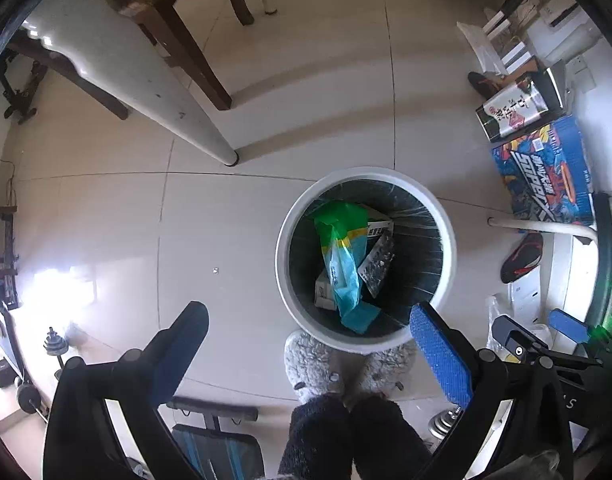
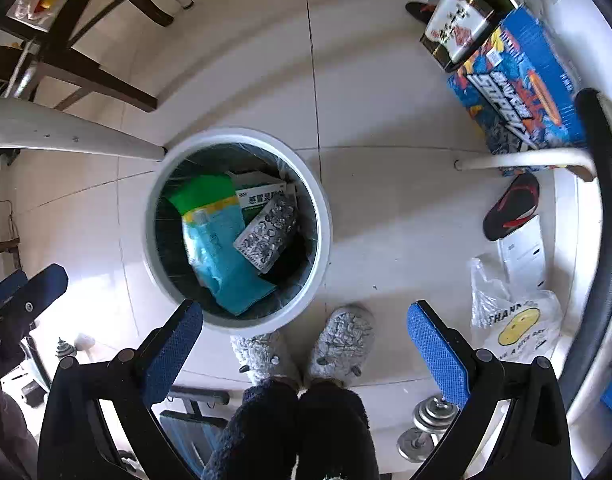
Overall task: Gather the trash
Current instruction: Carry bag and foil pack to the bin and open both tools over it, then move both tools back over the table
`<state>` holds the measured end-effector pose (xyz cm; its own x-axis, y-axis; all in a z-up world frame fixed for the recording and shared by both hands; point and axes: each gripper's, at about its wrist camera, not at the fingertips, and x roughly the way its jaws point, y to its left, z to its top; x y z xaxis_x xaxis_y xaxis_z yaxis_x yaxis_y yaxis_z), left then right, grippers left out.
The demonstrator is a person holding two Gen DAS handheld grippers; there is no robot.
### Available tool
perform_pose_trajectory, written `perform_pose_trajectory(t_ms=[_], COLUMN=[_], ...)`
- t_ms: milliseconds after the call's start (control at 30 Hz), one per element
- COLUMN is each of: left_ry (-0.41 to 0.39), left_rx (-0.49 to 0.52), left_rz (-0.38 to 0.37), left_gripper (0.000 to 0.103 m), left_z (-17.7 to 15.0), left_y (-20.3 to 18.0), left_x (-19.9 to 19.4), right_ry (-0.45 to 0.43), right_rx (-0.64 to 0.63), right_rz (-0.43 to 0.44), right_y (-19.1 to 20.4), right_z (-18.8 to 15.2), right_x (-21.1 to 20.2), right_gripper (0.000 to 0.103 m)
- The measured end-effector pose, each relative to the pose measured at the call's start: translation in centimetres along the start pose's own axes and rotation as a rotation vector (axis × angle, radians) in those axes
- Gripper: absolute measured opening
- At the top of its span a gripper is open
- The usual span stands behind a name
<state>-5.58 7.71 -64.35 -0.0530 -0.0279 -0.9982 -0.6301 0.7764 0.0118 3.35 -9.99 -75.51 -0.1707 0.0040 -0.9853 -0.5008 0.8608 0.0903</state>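
A round white trash bin (image 1: 282, 252) with a dark liner stands on the tiled floor, seen from straight above. Inside lie a green and teal plastic bag (image 1: 341, 268), a silver blister pack (image 1: 378, 266) and a medicine box (image 1: 379, 227). My left gripper (image 1: 309, 309) hangs open over the bin's near rim, with nothing between its blue pads. In the right wrist view the bin (image 2: 325, 220) holds the same bag (image 2: 220, 240), blister pack (image 2: 268, 232) and box (image 2: 260, 197). My right gripper (image 2: 304, 308) is open and empty, beside the bin.
The person's feet in grey fluffy slippers (image 2: 341, 340) stand against the bin. White table legs (image 1: 158, 92) and a dark chair (image 2: 86, 68) lie beyond it. Printed boxes (image 2: 517, 84), a black and red sandal (image 2: 509, 208), a smiley plastic bag (image 2: 517, 328) and dumbbells (image 2: 429, 416) crowd the right.
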Motion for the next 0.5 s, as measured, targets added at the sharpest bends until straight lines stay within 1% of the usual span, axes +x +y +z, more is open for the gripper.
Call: perform_pose_trajectory(t_ms=[100,233,400,500], left_ry=[0.019,0.029,0.036,0.047], left_rx=[-0.007,-0.017,-0.003,-0.003], left_rz=[0.002,0.007,0.005,-0.016], left_gripper=[0.103,0.103,0.103,0.103], left_z=[-0.6,-1.7,-3.7,-4.8], left_y=[0.2,0.3,0.1,0.0], left_x=[-2.0,-5.4,-10.6,-14.1], right_ry=[-0.009,-0.023,-0.041,-0.048], right_rx=[-0.007,-0.034,-0.057,-0.058], right_rz=[0.005,-0.010,-0.012,0.001], right_y=[0.2,0.5,0.8,1.0], right_z=[-0.6,-1.7,-3.4,-4.4], right_x=[-3.0,-7.5,-13.7,-17.8], right_gripper=[0.103,0.103,0.103,0.103])
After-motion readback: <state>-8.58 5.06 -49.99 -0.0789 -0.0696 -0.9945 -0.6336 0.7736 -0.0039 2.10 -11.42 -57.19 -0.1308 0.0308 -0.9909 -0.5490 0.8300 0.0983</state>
